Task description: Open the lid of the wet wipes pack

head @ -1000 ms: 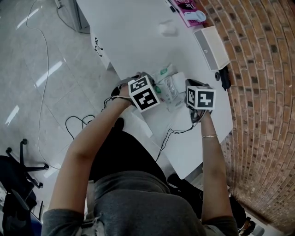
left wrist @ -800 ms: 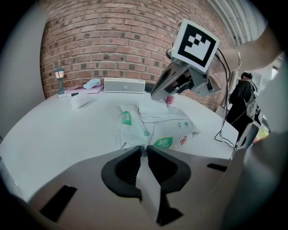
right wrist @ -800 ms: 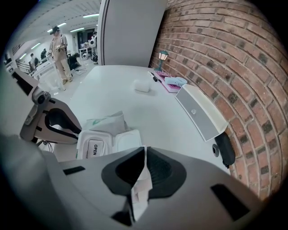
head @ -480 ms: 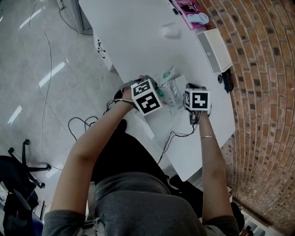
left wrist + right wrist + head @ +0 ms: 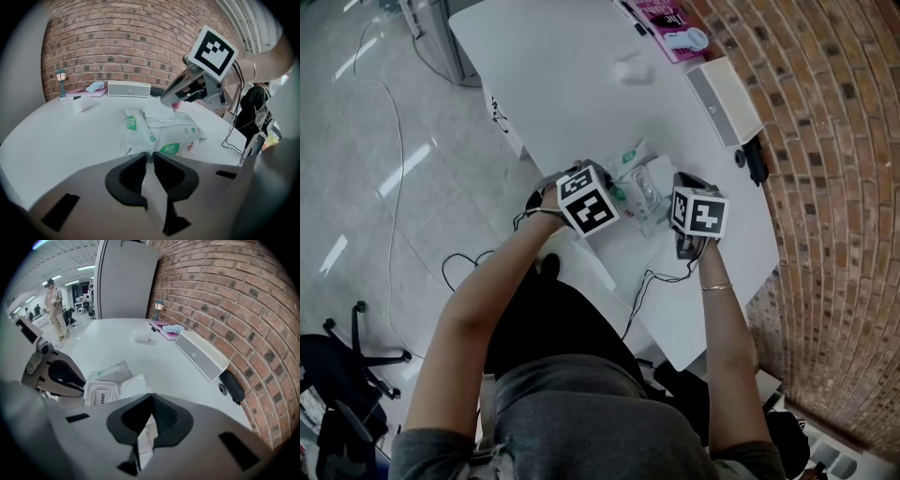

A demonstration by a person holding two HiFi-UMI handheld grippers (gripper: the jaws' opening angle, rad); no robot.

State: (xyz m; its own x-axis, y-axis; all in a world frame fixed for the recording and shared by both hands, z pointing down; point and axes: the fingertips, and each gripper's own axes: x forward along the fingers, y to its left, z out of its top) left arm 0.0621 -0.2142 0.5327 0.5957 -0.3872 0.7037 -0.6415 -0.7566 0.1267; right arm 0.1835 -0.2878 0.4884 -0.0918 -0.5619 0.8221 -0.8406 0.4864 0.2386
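On white round table (image 5: 572, 84), close to person's edge: white-and-green soft wet wipes pack (image 5: 642, 183) lying flat between both grippers. Left gripper (image 5: 151, 157) clenched on pack's near crimped end. Right gripper (image 5: 151, 395) at opposite side, jaws pressed together, thin white strip pinched between pads (pack film or lid tab, cannot tell). White plastic lid (image 5: 101, 397) marked OPEN faces up on pack top.

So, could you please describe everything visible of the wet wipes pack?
The wet wipes pack is a soft white plastic pouch with green labels, lying on the white table. A white lid marked OPEN sits on top. The left gripper pinches its near edge; the shut right gripper touches its top.
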